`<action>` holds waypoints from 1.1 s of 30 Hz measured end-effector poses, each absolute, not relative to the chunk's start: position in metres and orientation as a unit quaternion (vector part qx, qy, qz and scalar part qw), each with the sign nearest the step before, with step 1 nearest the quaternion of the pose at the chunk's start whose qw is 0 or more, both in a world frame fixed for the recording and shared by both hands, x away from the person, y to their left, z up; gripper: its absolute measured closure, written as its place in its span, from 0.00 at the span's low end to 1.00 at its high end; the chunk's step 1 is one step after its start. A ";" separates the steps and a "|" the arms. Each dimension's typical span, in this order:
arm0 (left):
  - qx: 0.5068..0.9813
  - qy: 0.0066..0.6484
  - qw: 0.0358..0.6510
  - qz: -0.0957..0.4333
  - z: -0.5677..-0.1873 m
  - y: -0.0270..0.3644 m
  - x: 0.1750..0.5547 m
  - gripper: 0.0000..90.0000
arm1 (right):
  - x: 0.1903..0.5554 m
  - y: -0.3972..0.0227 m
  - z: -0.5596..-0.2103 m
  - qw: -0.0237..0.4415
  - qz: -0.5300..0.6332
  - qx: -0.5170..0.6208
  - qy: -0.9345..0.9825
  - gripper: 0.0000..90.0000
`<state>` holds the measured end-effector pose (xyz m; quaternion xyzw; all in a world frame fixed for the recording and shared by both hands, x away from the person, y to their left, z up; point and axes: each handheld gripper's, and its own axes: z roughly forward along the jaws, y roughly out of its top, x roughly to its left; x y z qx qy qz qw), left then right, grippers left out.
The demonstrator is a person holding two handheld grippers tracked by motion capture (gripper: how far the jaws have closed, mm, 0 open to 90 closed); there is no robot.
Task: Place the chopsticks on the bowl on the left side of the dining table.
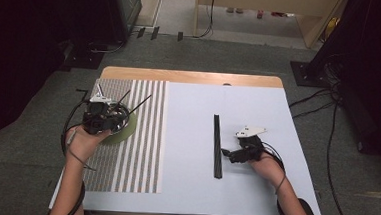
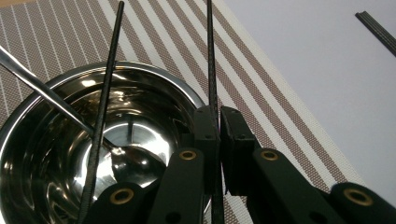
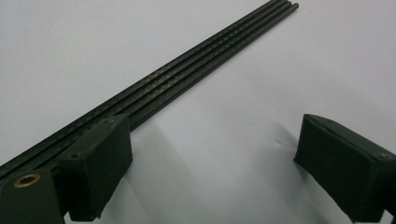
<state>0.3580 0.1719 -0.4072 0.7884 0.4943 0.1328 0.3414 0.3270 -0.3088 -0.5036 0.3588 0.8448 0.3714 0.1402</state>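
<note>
Left hand-held gripper [image 2: 219,140] is pinching one thin black chopstick [image 2: 211,70] over the steel bowl [image 2: 70,154] near the tabletop's left edge, where another chopstick [image 2: 103,116] and a spoon [image 2: 56,102] are leaning. The stick looks light, stiff and slick, so gripping near mid-length is probably keeping it from pivoting. Right hand-held gripper [image 3: 210,154] is resting wide open beside the remaining chopsticks [image 3: 187,74] toward the tabletop's right side.

Black chopsticks [image 1: 218,147], shiny steel bowl [image 2: 42,140], brown-striped mat [image 1: 141,149].
</note>
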 end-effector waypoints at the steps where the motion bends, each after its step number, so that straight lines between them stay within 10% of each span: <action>1: 0.788 0.494 0.342 0.134 -0.407 0.173 0.358 0.97 | 0.327 -0.309 -0.504 0.140 0.371 0.359 0.845 0.11; 33: 0.799 0.495 0.296 0.170 -0.424 0.188 0.360 0.97 | 0.327 -0.309 -0.503 0.139 0.371 0.361 0.845 0.11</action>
